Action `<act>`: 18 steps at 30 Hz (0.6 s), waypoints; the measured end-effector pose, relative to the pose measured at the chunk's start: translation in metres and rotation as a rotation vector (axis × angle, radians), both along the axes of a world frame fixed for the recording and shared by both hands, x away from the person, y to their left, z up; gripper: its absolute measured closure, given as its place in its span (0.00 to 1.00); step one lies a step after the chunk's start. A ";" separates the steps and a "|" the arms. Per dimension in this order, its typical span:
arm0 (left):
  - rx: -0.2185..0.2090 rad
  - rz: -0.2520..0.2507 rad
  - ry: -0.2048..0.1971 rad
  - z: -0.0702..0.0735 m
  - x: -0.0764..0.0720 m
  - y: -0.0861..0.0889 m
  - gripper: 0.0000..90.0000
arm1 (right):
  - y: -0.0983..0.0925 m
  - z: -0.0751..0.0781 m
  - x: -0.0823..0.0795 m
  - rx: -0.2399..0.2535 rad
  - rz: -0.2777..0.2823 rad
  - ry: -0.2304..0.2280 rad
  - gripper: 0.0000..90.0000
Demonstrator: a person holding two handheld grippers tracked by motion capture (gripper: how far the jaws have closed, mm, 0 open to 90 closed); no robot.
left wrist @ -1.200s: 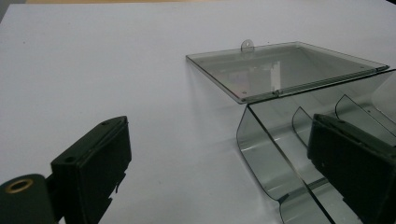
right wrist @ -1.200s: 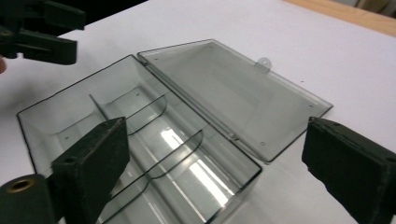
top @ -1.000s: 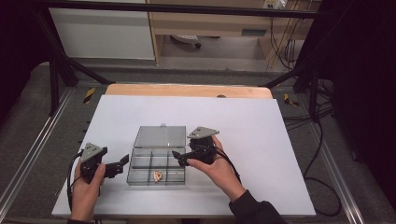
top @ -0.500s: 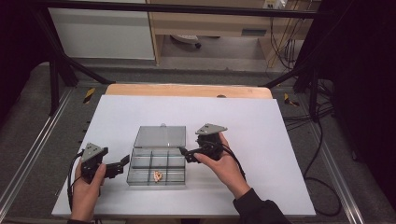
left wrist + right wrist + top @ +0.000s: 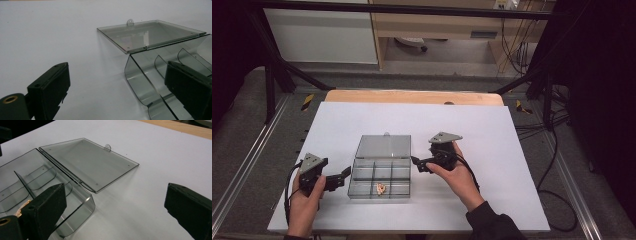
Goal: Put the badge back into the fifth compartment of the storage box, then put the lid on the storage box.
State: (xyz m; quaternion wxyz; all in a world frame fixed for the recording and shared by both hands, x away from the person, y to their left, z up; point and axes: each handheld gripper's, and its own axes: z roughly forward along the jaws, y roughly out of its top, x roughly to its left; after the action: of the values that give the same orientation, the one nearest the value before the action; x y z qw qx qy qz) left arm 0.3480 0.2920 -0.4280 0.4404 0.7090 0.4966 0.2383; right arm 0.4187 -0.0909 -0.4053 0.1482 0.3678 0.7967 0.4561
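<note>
I see a smoky grey, see-through box (image 5: 381, 170) on the white table (image 5: 492, 135), a small tan piece (image 5: 381, 188) inside it, and both grippers' jaws are black.

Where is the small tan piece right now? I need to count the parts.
In the high view, the small tan piece lies in the front middle compartment of the clear box, between the left gripper and right gripper.

Clear box (image 5: 382, 167): no label or lettering readable.
Bench (image 5: 512, 150): plain white, no print.
Hand-held grippers: no readable markings.
</note>
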 end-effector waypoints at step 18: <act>0.004 -0.039 0.007 0.000 0.023 0.021 0.16 | -0.016 -0.023 0.005 -0.051 -0.013 0.052 0.27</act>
State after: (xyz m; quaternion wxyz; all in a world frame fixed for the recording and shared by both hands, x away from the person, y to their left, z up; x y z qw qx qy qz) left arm 0.3714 0.3128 -0.4278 0.4418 0.7201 0.4839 0.2282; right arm 0.4235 -0.1071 -0.4288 0.1399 0.3807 0.8093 0.4248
